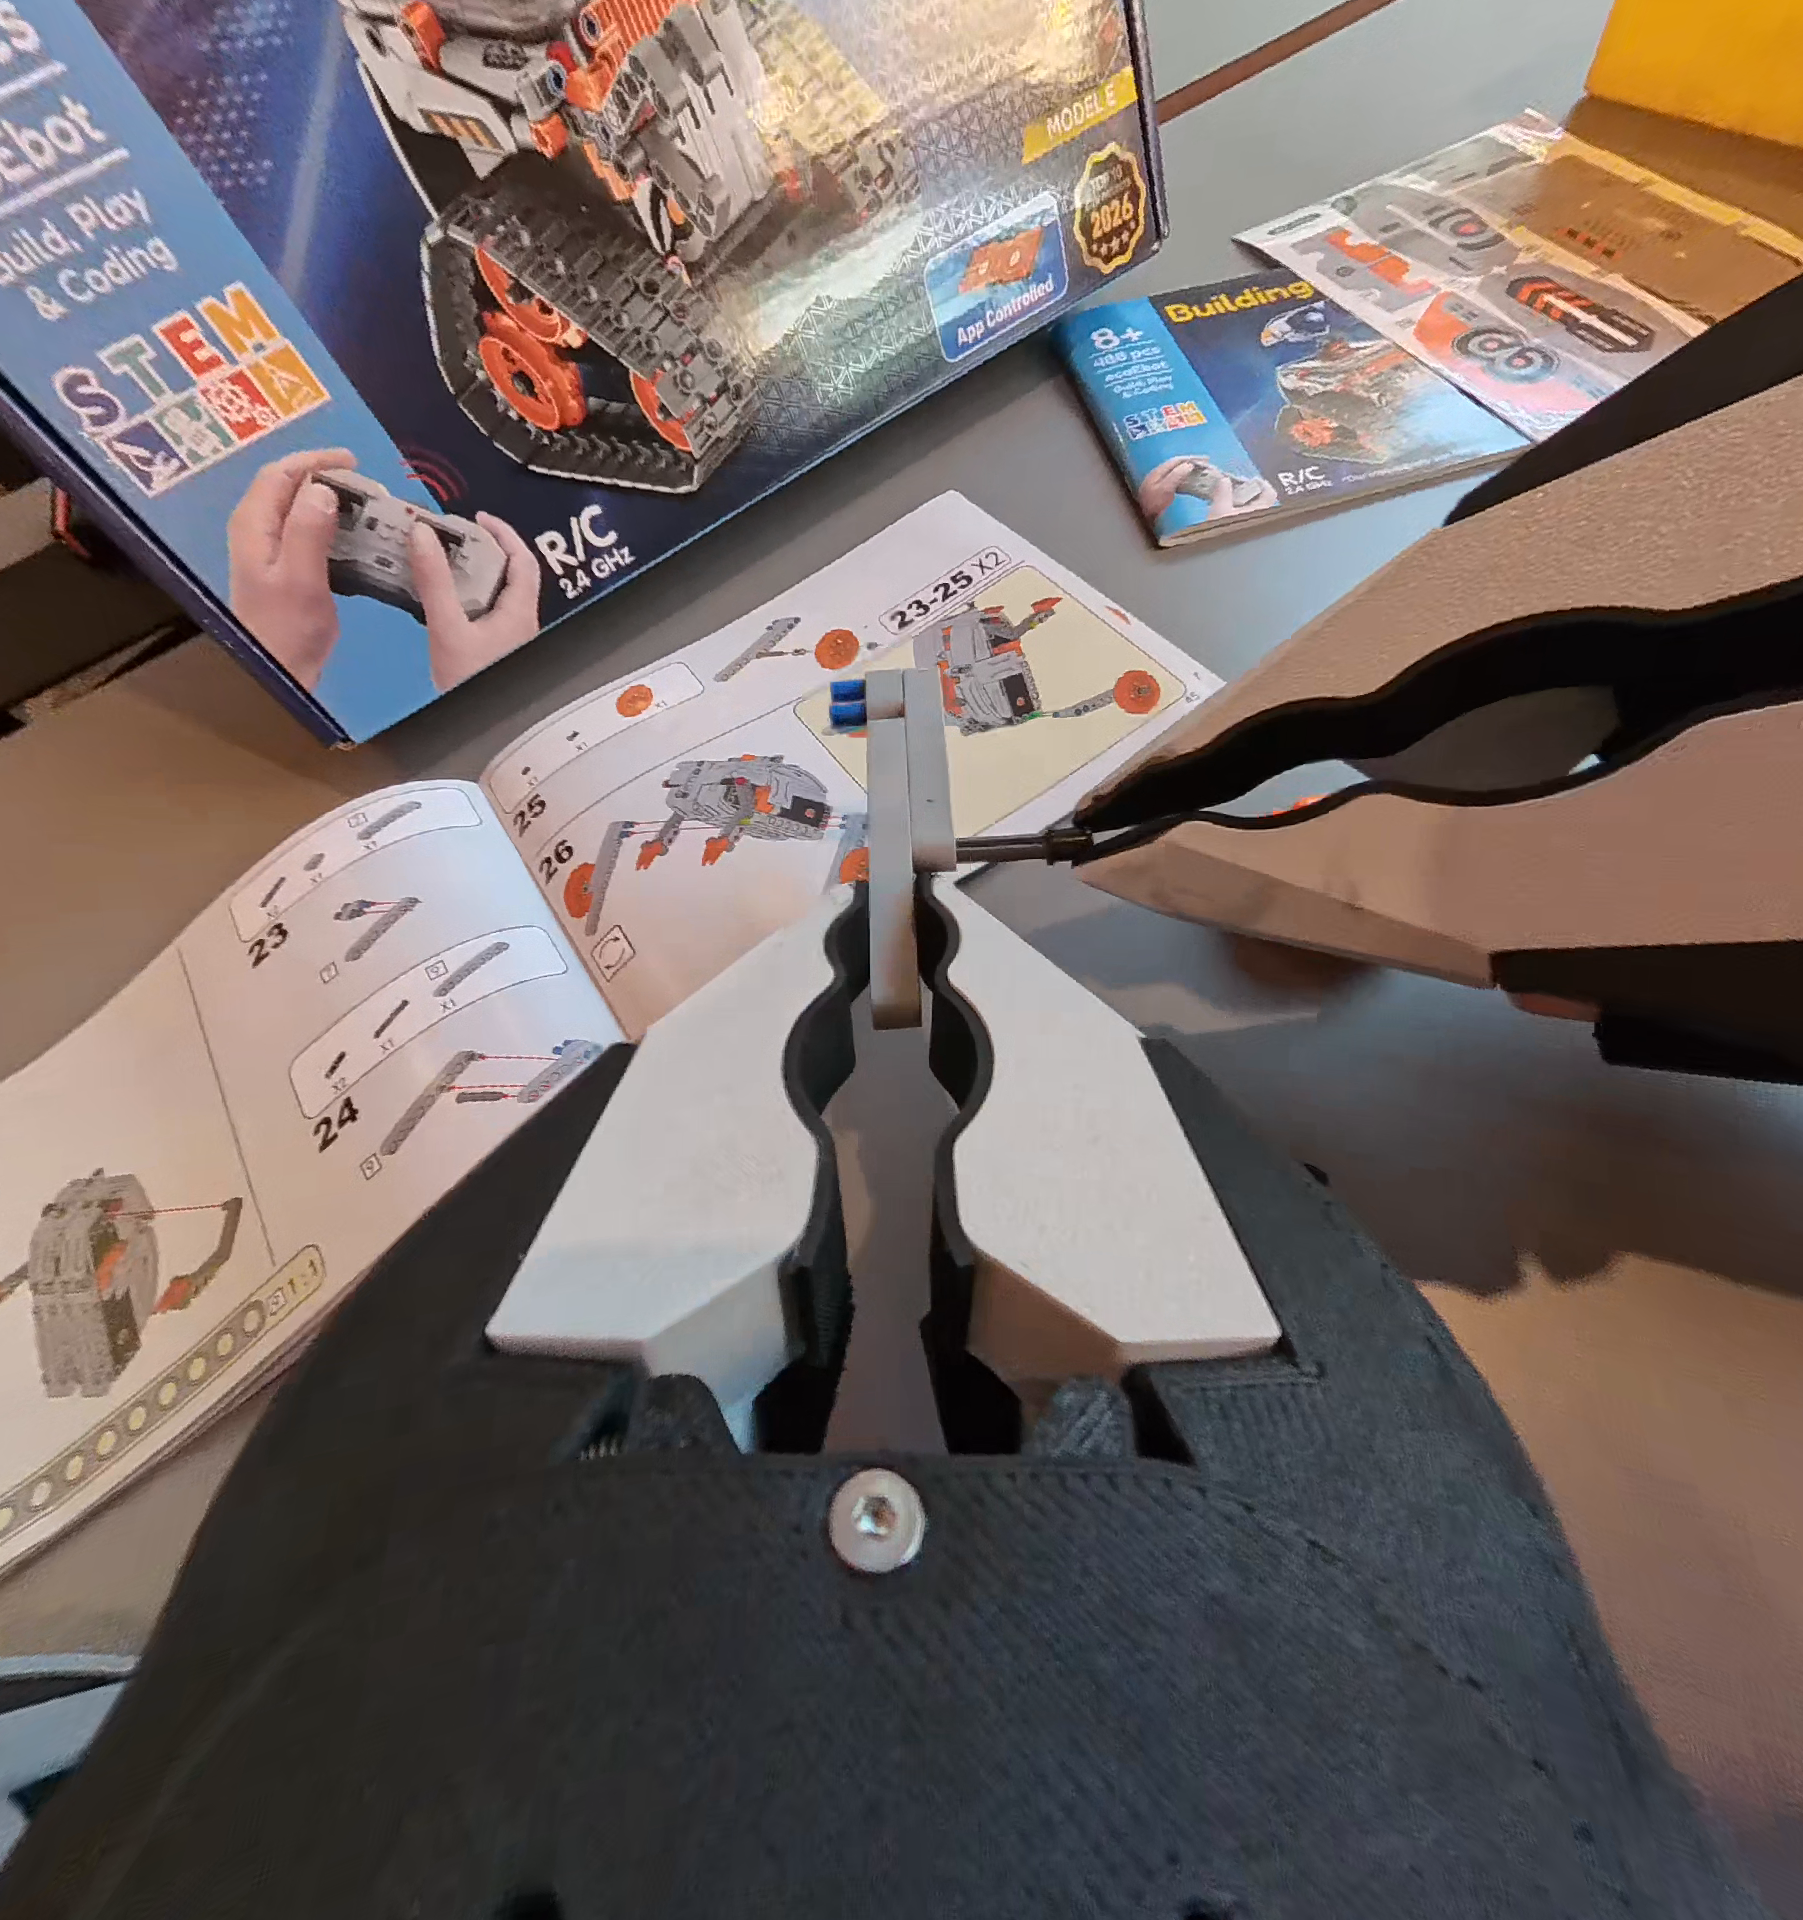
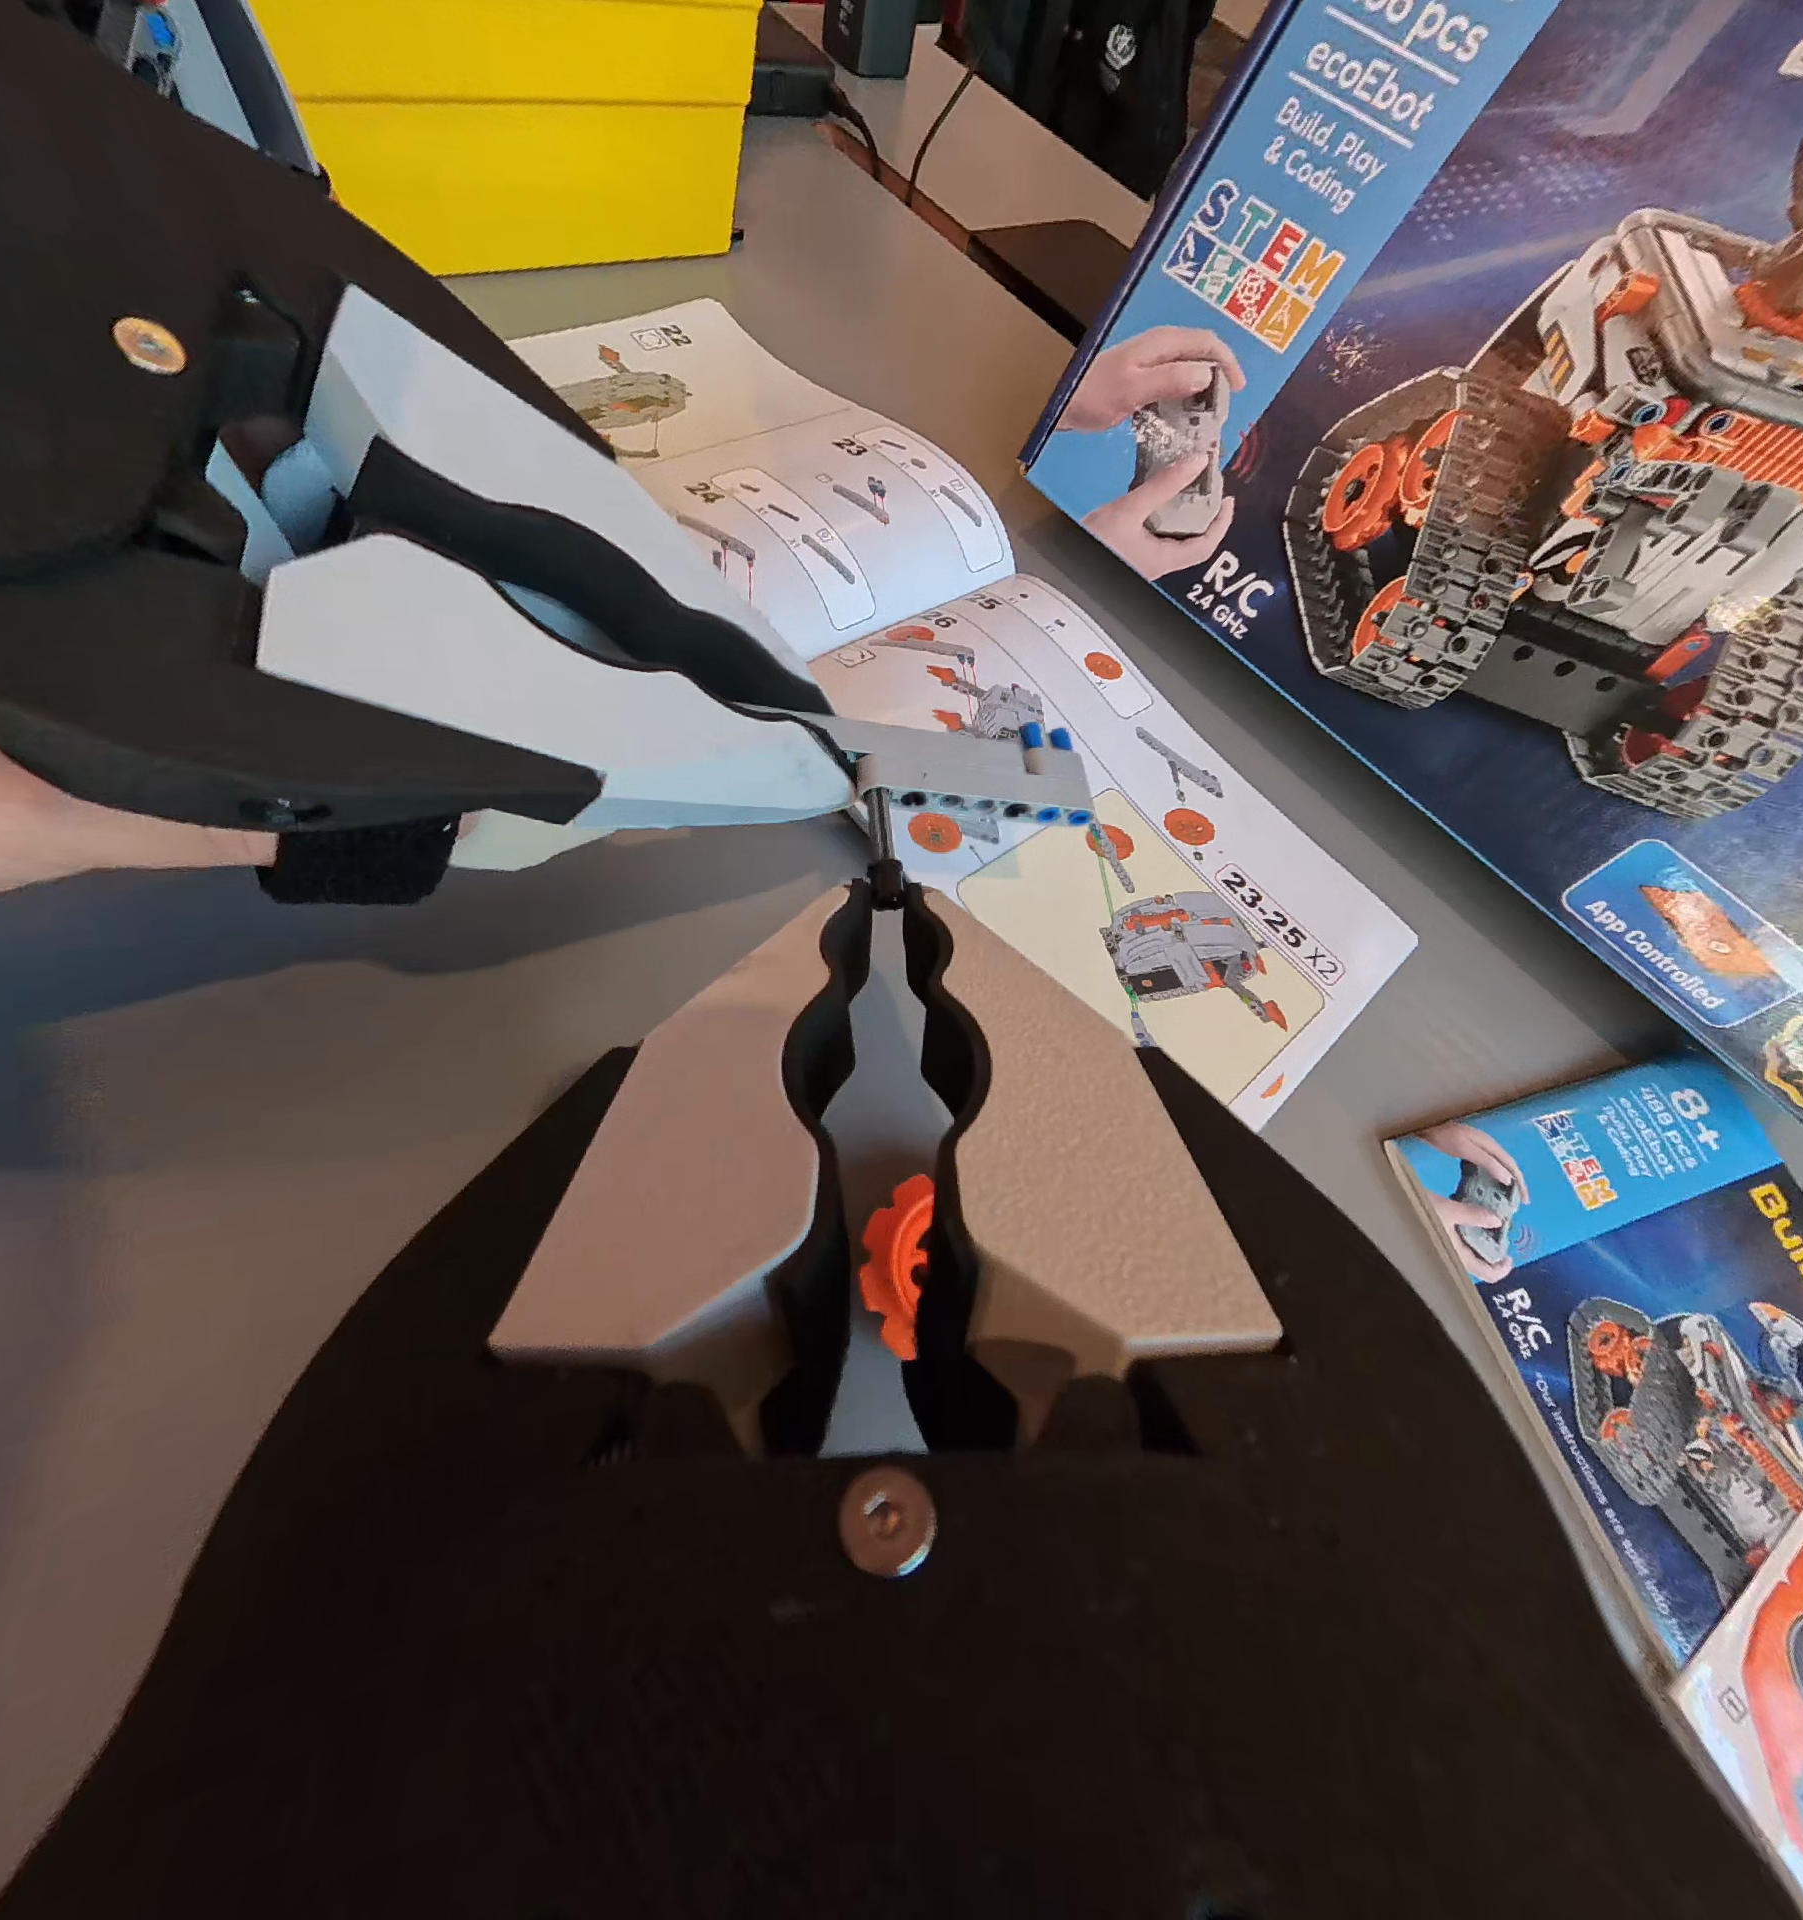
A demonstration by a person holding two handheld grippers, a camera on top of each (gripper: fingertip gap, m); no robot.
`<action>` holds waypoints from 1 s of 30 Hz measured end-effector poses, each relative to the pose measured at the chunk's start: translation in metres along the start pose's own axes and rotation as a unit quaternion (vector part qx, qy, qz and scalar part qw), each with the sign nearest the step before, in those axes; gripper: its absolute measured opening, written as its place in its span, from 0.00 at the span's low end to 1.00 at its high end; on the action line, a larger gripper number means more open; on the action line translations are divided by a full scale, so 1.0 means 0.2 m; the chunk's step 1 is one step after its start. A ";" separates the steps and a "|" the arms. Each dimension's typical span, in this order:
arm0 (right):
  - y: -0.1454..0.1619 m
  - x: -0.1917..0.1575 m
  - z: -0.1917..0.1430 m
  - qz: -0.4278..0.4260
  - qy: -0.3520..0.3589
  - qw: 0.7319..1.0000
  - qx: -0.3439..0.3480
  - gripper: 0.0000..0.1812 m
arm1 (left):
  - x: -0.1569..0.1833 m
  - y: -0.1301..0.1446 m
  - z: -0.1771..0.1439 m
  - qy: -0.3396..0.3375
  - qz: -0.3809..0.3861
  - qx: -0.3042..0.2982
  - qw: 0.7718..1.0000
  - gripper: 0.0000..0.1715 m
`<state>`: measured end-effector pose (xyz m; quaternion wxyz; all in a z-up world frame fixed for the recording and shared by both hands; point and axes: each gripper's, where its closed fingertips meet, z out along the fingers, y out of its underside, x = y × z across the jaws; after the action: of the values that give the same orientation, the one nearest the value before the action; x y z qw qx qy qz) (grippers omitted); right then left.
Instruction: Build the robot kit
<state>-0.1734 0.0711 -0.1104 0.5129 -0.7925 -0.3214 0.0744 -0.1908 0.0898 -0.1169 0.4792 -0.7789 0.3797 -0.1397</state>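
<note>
My left gripper [image 1: 899,902] is shut on a pair of grey beams [image 1: 907,790] joined by blue pins [image 1: 847,704], held upright above the open instruction booklet [image 1: 357,987]. My right gripper [image 2: 884,896] is shut on the end of a black axle [image 2: 879,831] whose other end sits in a hole of the grey beams [image 2: 970,777]. In the left wrist view the right gripper [image 1: 1079,836] comes in from the right with the axle [image 1: 1001,850] level. In the right wrist view the left gripper [image 2: 843,764] comes in from the left. An orange gear [image 2: 892,1262] lies on the table under my right gripper.
A large blue kit box [image 1: 461,312] stands behind the booklet. A small blue manual [image 1: 1271,405] and a sticker sheet [image 1: 1479,270] lie to the right. A yellow box [image 2: 533,125] stands at the table's far side. A person's hand [image 2: 66,821] holds the left gripper. Less than 4 cm separates the two grippers' tips. The orange gear [image 2: 892,1262] is about 7 centimetres from my right fingertips.
</note>
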 end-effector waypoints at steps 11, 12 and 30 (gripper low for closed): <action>-0.02 -0.01 -0.01 -0.019 0.015 1.000 0.006 0.02 | 0.01 -0.01 -0.03 0.003 0.011 0.010 1.000 0.04; -0.03 -0.01 -0.01 -0.018 0.014 1.000 0.008 0.02 | 0.02 -0.01 -0.03 0.006 0.011 0.011 1.000 0.04; -0.04 -0.02 -0.10 -0.052 -0.052 0.995 0.069 0.10 | -0.05 0.00 -0.08 0.078 -0.084 0.037 0.993 0.04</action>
<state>-0.1715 0.0559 -0.0956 0.5519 -0.7328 -0.3822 0.1110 -0.2068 0.0868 -0.1073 0.4631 -0.7769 0.3431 -0.2535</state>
